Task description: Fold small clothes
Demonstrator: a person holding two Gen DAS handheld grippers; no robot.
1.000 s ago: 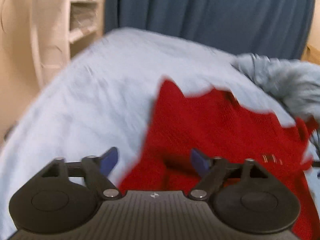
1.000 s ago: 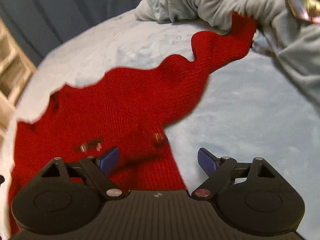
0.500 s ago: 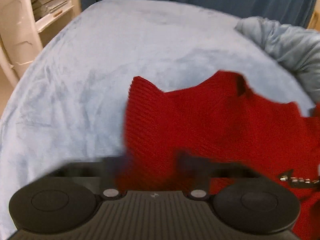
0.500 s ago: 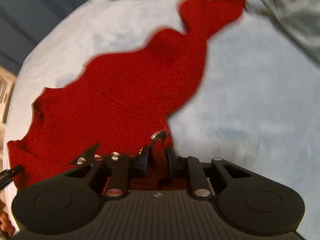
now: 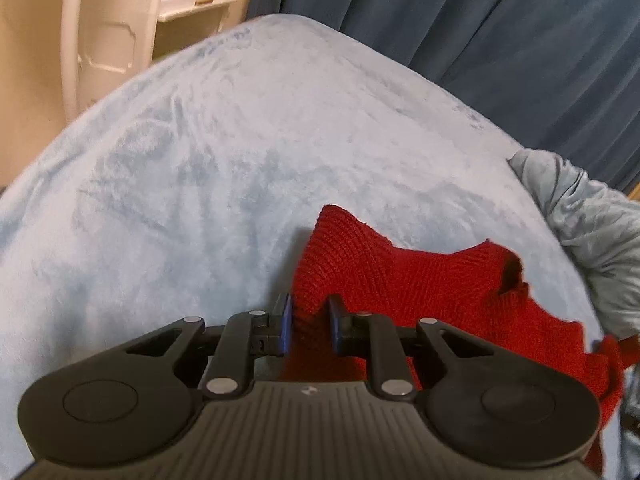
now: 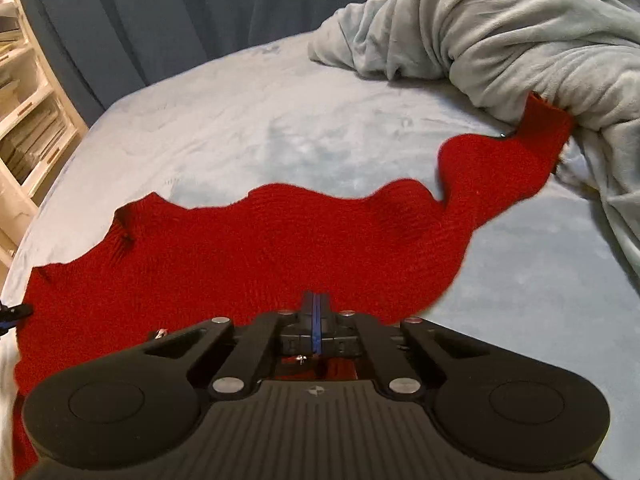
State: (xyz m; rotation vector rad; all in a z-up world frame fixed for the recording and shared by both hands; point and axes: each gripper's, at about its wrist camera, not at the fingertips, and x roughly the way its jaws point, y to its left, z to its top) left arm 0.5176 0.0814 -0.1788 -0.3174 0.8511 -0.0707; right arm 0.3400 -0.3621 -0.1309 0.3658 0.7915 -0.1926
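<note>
Red sweater (image 6: 248, 248) pinched in both jaws (blanket (image 6: 280, 120) beneath).

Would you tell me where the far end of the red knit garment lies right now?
In the right wrist view, the red knit garment stretches up and right across the light blue blanket, its far end touching the bunched grey blanket at upper right.

Bare blue bedspread (image 5: 240, 168) leftward; bunched grey blanket (image 6: 520, 32) blocking right.

Left gripper (image 5: 308, 324) pinches the edge of a red knit garment (image 5: 420, 280) lying on a pale blue fleece blanket (image 5: 240, 152); dark blue curtain (image 5: 480, 40) behind.
</note>
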